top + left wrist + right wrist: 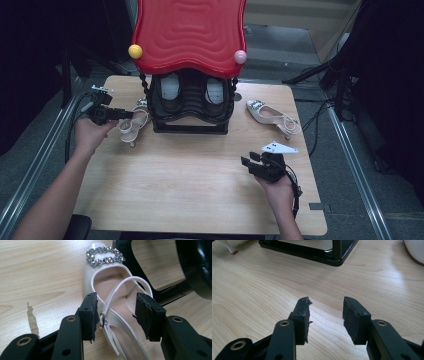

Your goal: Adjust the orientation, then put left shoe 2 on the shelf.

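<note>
The left gripper (115, 315) straddled the white slingback shoe (112, 290), jaws spread; the right gripper (325, 320) hung spread above the table (262, 290).

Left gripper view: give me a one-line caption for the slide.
Open left claw straddles the strap of a cream heeled shoe with a rhinestone buckle, beside a black rack on the wooden table.

right gripper (325, 315): jaws apart, nothing between | over wooden table (257, 290) | black rack base (312, 251) ahead

Left gripper (131, 114) jaws parted, arm reaching forward; right gripper (249, 162) jaws parted, low.
</note>
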